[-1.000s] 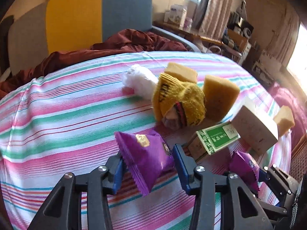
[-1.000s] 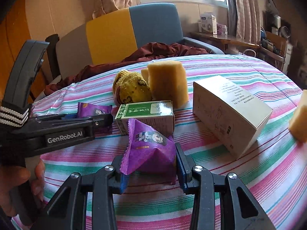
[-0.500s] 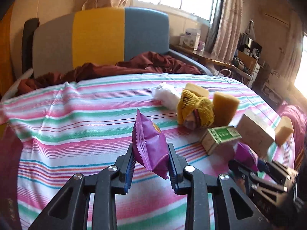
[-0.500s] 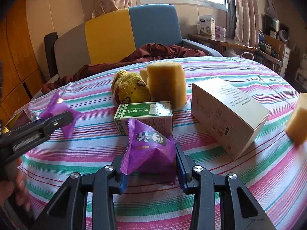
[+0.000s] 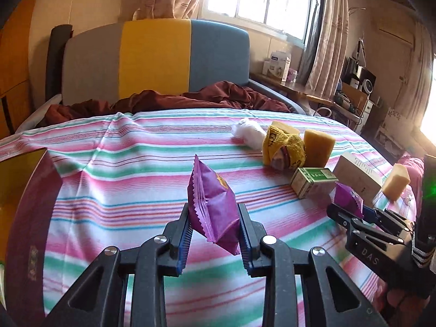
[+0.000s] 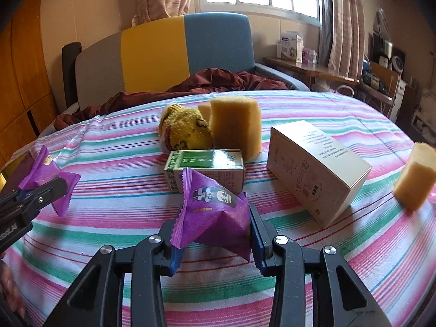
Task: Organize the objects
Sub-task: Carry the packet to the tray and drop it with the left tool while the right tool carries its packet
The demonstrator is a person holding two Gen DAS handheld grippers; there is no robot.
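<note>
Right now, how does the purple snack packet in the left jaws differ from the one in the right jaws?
The left gripper's purple foil snack packet stands edge-on and squeezed narrow; the right gripper's purple foil snack packet sits broad and puffed. The left packet shows only a small gold mark; the right packet shows a printed cartoon face. Shared: purple foil, zigzag-crimped ends, each clamped in shut jaws above the striped cloth.

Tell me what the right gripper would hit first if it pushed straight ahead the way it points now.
Probably the green box: it lies just beyond the purple packet clamped in the right gripper, with the yellow sponge behind. Depth is uncertain; angled downward, it might meet the striped cloth first.
</note>
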